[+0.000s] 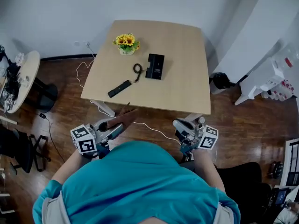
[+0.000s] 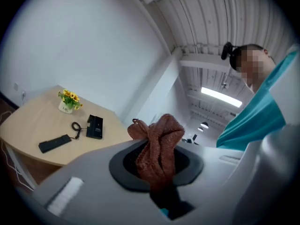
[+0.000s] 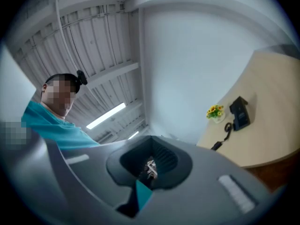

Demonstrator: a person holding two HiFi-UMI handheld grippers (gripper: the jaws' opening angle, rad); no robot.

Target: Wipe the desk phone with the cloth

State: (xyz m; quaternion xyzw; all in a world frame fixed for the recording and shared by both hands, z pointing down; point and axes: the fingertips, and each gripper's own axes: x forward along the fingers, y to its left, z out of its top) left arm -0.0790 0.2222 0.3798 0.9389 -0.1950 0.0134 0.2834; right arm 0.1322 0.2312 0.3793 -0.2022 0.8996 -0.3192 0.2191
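The black desk phone base (image 1: 155,66) sits near the middle of the light wooden table (image 1: 187,87). Its handset (image 1: 119,88) lies off the base toward the front left, joined by a coiled cord (image 1: 137,69). Below the table's front edge, my left gripper (image 1: 112,129) is shut on a reddish-brown cloth (image 1: 124,117). In the left gripper view the cloth (image 2: 157,146) bunches up between the jaws of the left gripper (image 2: 158,165), with the phone base (image 2: 95,126) and handset (image 2: 55,143) far ahead. My right gripper (image 1: 183,126) is shut and empty. The right gripper (image 3: 149,167) sees the phone base (image 3: 240,113) in the distance.
A pot of yellow flowers (image 1: 126,44) stands at the table's back left. A white cable (image 1: 154,130) trails on the wooden floor under the front edge. A round white side table (image 1: 21,78) and black chair (image 1: 18,148) are at left, a dark bin (image 1: 220,80) and white shelf unit (image 1: 268,78) at right.
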